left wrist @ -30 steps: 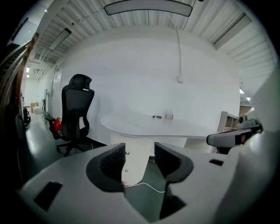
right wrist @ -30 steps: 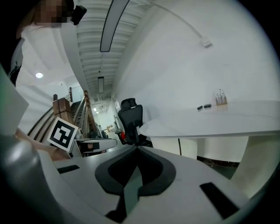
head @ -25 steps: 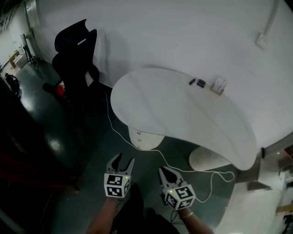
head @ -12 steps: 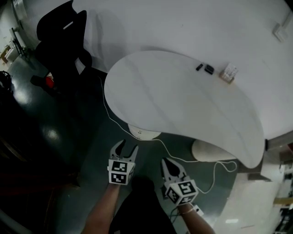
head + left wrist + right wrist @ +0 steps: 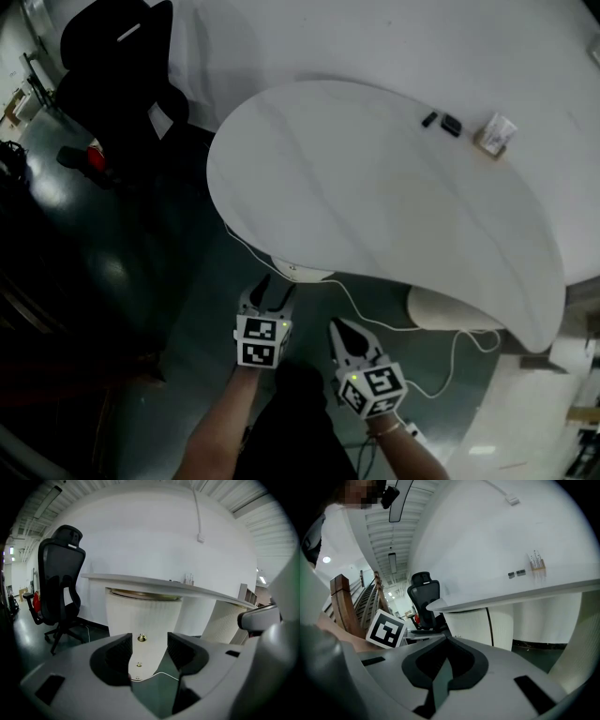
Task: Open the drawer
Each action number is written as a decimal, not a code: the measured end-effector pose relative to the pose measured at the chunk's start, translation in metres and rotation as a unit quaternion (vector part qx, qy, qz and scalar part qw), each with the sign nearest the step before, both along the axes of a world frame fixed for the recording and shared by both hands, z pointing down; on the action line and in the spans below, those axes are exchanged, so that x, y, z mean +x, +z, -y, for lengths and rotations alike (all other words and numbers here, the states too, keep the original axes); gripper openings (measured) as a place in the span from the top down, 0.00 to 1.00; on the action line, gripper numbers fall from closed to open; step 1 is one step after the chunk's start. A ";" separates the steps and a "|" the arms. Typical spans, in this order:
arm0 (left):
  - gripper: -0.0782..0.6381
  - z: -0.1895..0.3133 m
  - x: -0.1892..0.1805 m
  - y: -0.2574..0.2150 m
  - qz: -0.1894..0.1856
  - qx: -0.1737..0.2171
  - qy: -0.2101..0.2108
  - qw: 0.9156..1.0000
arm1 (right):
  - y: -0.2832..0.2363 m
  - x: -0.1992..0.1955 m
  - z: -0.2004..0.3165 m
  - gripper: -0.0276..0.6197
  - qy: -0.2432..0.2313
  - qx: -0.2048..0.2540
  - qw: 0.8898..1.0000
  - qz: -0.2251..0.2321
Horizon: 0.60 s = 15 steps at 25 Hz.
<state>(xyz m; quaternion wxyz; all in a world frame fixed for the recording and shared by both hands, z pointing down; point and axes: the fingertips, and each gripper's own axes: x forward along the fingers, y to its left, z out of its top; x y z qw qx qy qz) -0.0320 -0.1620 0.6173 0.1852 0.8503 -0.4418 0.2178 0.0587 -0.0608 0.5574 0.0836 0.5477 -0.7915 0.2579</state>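
While the left hand-held gripper (image 5: 273, 291) gapes before a brass knob (image 5: 141, 638), the right hand-held gripper (image 5: 338, 331) is closed.

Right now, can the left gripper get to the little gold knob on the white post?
Probably yes. The left gripper has its jaws apart, and the knob sits straight ahead between them with nothing in the way.

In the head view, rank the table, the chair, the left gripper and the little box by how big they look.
1. Table
2. Chair
3. Left gripper, though it is nearest the camera, which inflates it
4. Box
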 end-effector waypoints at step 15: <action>0.59 0.050 0.029 0.064 0.007 0.007 -0.007 1.000 | 0.063 0.007 0.010 0.95 -0.030 0.002 1.000 -0.006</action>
